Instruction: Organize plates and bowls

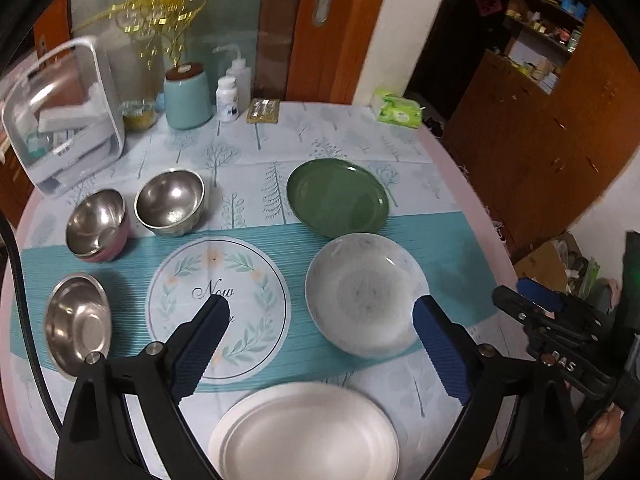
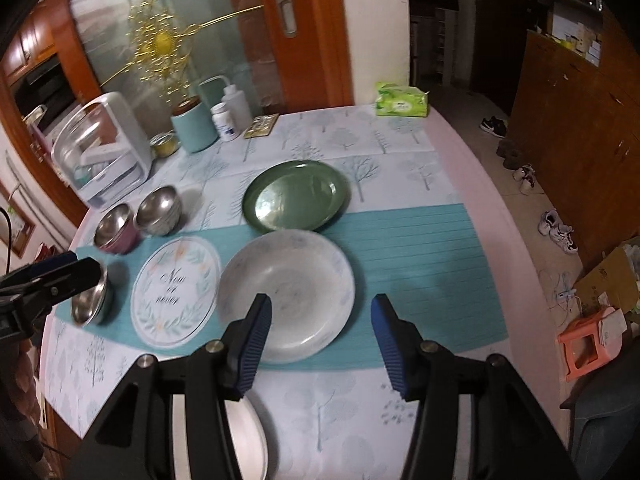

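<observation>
Nothing stacked yet: three plates (image 1: 346,196) and three steel bowls (image 1: 170,202) sit apart, while left gripper (image 1: 320,320) and right gripper (image 2: 320,312) hover released, empty.

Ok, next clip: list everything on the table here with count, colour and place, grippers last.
steel bowls: three, silver, one with a pink outside, left side of the table
green plate: one, dark green, centre right, far
speckled plate: one, pale grey-white, just nearer than the green plate
white plate: one, white, near edge
round print: one, white with leaf wreath, on the tablecloth
storage box: one, white and clear, far left
jar: one, pale teal, brown lid, far side
bottles: two, white, beside the jar
tissue pack: one, green, far right
left gripper: blue pads, open, empty, above the table
right gripper: blue pads, open, empty, over the speckled plate
</observation>
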A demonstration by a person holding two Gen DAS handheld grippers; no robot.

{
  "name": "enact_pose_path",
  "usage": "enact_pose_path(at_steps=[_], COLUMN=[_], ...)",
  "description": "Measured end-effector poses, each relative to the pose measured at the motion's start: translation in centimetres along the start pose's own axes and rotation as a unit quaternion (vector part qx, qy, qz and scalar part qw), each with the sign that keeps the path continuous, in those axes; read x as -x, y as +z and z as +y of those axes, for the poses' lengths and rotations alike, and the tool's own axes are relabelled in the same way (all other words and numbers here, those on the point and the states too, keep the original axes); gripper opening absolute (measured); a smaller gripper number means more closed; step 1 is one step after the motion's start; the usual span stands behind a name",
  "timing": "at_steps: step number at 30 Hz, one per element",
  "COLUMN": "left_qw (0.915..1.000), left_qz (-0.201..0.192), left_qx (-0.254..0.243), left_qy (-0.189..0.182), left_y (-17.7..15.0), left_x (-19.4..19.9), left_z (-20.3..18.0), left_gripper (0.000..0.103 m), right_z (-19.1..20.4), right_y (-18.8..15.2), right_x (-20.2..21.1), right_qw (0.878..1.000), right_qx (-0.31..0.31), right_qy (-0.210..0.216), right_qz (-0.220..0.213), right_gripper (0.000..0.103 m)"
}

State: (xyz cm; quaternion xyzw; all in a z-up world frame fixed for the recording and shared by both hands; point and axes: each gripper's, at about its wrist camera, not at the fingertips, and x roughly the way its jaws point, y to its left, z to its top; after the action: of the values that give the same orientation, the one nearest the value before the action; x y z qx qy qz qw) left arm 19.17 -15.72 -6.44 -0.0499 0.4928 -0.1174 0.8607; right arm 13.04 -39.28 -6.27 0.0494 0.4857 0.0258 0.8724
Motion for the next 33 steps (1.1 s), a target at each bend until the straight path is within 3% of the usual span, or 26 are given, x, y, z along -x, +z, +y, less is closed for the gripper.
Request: enact_pose_path(at_steps=[11, 23, 26, 32, 33], left_qw=[0.9974, 0.9875, 0.9834, 0.9766, 0.9756], left_qz=[0.057, 0.152, 0.178, 0.214, 0.218], left_qx=[0.015, -0.026, -0.03, -0.025, -0.024], left_qy=[0.041, 0.034, 0.022, -0.008, -0.014], left_y=[4.5, 2.0, 1.2, -0.1, -0.2], left_x=[-9.1, -18.0, -19.3, -20.7, -20.8], left_z=[1.6, 0.4, 0.4, 0.6, 0.7], left_gripper=[0.092, 0.091, 0.081, 0.047, 0.038], right_z=[-2.9, -3.4, -3.4, -3.9, -4.0], right_y=[4.6, 2.0, 1.1, -0.1, -0.2], right_x=[-6.6, -14.2, -15.5, -16.7, -16.8], right_qw=[0.999, 0.991, 0.988, 0.981, 0.98], right_qx=[-0.002, -0.011, -0.014, -0.029, -0.032], right_qy=[-0.011, 0.008, 0.016, 0.033, 0.036], right_qz=[0.04, 0.13, 0.153, 0.19, 0.193], right_gripper=[0.052, 0.052, 0.039, 0.019, 0.015])
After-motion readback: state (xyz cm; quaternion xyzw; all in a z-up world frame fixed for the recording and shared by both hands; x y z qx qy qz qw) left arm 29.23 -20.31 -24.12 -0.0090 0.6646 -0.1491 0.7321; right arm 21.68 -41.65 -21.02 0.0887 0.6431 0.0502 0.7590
